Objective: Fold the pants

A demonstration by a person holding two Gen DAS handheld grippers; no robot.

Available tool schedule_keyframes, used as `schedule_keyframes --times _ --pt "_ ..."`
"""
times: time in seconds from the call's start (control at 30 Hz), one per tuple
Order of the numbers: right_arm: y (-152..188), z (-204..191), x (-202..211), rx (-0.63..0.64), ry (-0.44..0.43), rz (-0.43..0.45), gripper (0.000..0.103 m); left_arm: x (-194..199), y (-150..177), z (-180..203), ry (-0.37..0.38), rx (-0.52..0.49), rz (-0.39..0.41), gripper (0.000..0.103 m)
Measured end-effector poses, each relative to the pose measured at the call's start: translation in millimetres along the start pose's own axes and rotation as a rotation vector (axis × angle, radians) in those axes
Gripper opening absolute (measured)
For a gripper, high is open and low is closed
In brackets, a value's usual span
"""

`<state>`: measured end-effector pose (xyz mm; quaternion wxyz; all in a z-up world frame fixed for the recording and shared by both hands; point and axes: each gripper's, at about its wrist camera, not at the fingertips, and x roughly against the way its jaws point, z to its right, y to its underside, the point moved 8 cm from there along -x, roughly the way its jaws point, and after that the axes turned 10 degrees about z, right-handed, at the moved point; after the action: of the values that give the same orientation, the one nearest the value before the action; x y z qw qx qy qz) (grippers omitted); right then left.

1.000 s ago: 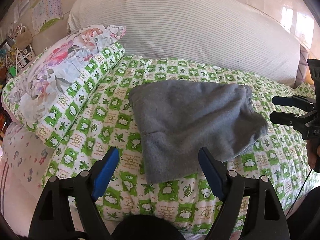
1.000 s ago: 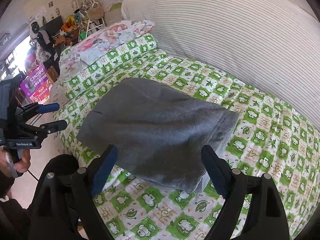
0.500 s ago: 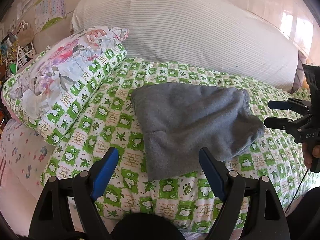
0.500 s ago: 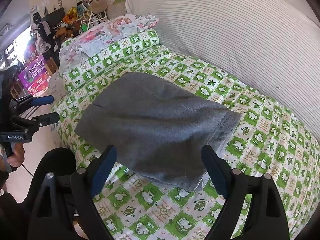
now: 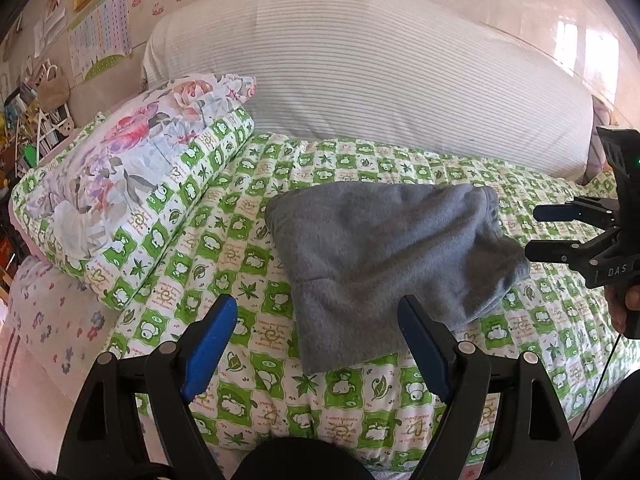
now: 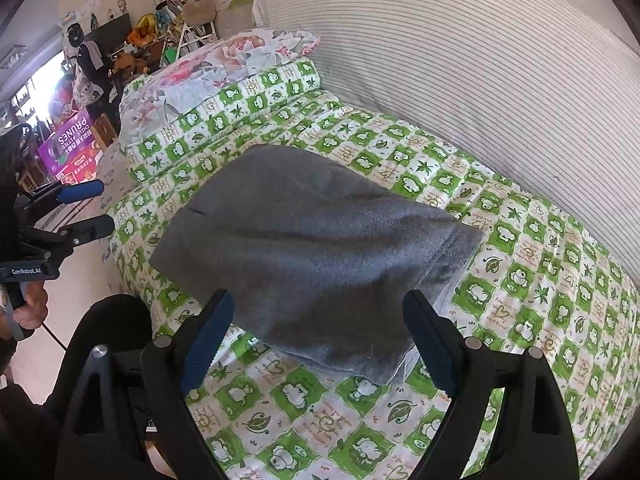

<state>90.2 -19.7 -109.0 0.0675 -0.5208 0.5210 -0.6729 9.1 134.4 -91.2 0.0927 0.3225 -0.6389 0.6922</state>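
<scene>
The grey fleece pants (image 5: 384,264) lie folded into a compact bundle on the green-and-white checked quilt (image 5: 240,240); the right wrist view shows the same pants (image 6: 312,248) from their right end. My left gripper (image 5: 320,316) hovers open just in front of the bundle's near edge, nothing between its blue pads. My right gripper (image 6: 320,312) is open too, held above the near right end of the pants without touching. Each gripper shows in the other's view: the right gripper (image 5: 536,232) at the far right, the left gripper (image 6: 100,208) at the far left, both open and empty.
A floral pillow (image 5: 120,168) lies on a rolled part of the quilt at the left. A large white striped bolster (image 5: 360,72) runs along the back. A person's hand (image 6: 28,312) and dark-clothed knee (image 6: 108,328) are at the bed's front edge. Cluttered shelves (image 6: 160,32) stand beyond.
Both grippers stay open and nearly still. The views have drifted slightly, so the pants sit a little higher in the right wrist view; the pants themselves have not moved.
</scene>
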Motion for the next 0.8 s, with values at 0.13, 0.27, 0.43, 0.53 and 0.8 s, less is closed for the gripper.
schedule_keyframes --times 0.13,0.27,0.43,0.53,0.8 --pt "1.7 1.2 -0.7 -0.004 -0.001 -0.004 0.087 -0.2 -0.8 0.1 -0.002 -0.006 0.006 0.083" --pt "2.8 4.4 -2.4 -0.006 -0.004 -0.010 0.087 -2.8 -1.2 -1.5 -0.002 -0.003 0.005 0.083" --pt "2.1 5.0 -3.5 -0.003 -0.005 -0.011 0.087 -4.2 -0.8 -3.1 -0.003 -0.001 0.003 0.083" --pt "2.4 4.7 -3.7 -0.001 -0.005 -0.012 0.087 -4.9 -1.4 -3.9 -0.004 -0.003 0.004 0.083" --pt "2.9 4.9 -5.5 0.004 -0.011 -0.014 0.087 -7.4 -3.3 -5.7 -0.002 -0.007 0.005 0.083"
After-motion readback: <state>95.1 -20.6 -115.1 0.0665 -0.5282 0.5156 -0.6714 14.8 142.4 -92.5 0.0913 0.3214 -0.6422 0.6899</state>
